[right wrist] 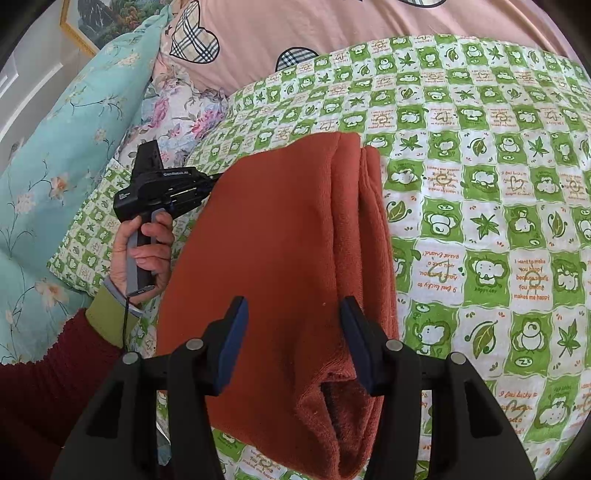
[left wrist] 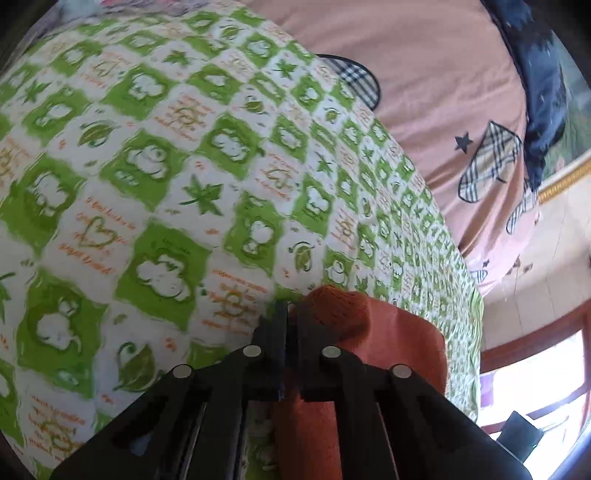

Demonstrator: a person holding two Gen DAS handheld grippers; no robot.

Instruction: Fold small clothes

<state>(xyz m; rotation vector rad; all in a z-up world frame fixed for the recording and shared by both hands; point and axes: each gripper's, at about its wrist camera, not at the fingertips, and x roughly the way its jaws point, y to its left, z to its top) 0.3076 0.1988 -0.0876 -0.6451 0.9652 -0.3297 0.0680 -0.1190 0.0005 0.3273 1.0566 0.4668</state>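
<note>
A rust-orange knit garment (right wrist: 280, 236) lies folded in layers on a green-and-white patterned cloth (right wrist: 480, 184). My right gripper (right wrist: 293, 343) is open, its blue-padded fingers (right wrist: 231, 343) just above the garment's near end, one on each side. My left gripper (left wrist: 290, 314) is shut on the garment's edge (left wrist: 340, 306), which bunches up right of its tips. In the right wrist view the left gripper's body (right wrist: 162, 188) is at the garment's far left edge, held by a hand (right wrist: 144, 251); its tips are hidden behind the garment.
The patterned cloth covers a bed with a pink sheet (right wrist: 295, 26) bearing plaid hearts. A teal floral quilt (right wrist: 48, 166) is bunched at the left. A dark blue cloth (left wrist: 539, 92) lies far right in the left wrist view. A window (left wrist: 546, 387) is nearby.
</note>
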